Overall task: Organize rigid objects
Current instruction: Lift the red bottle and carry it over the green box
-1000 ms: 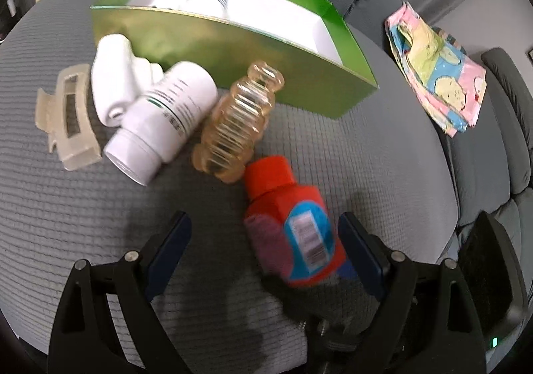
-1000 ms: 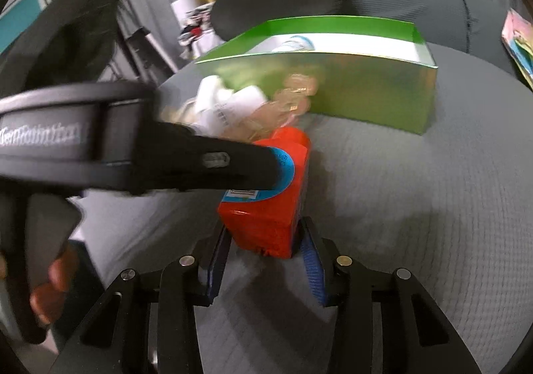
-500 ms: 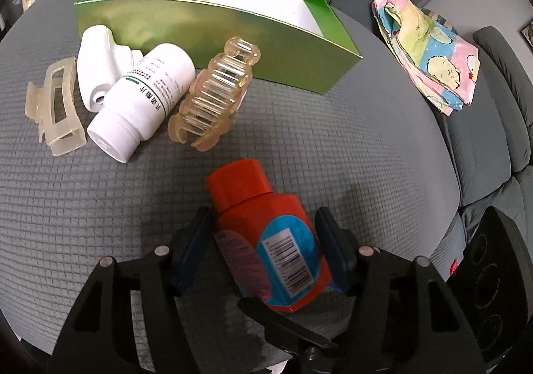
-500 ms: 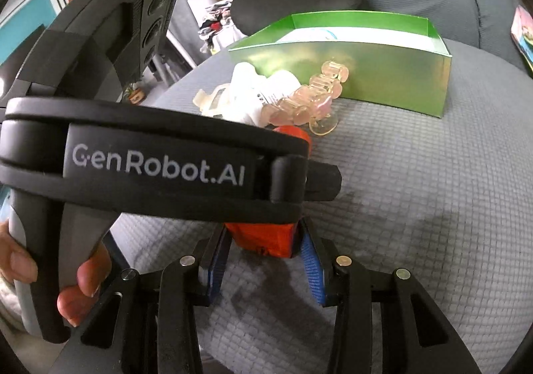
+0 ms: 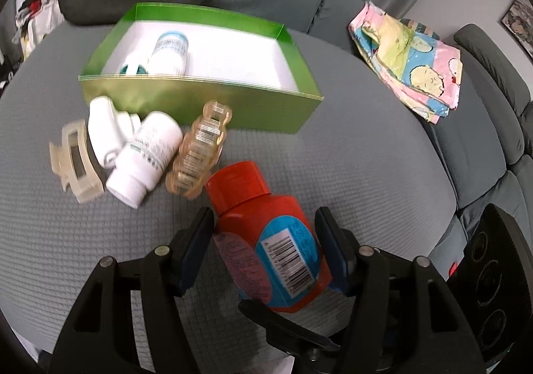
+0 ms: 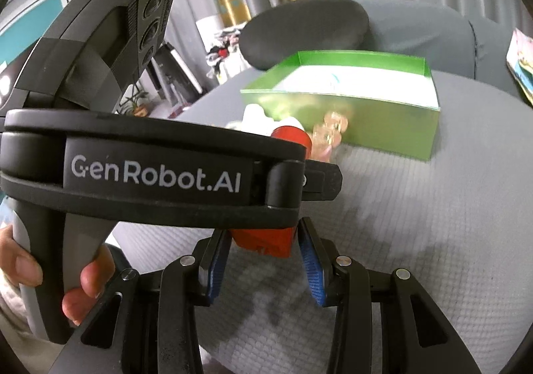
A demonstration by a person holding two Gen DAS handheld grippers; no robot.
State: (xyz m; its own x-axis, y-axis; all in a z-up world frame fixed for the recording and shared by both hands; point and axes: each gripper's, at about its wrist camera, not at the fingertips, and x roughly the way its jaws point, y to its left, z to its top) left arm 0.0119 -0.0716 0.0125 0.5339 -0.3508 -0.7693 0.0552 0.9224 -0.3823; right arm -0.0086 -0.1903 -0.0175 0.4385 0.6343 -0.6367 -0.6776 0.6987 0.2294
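- Two grippers meet on one red plastic bottle with a blue label: my left gripper pinches its sides, my right gripper brackets its base, contact unclear.
- Risk: opposing pulls could twist it loose onto the amber hair claw beside its cap.
- Beyond the bottle, the green cardboard box holds two white bottles.
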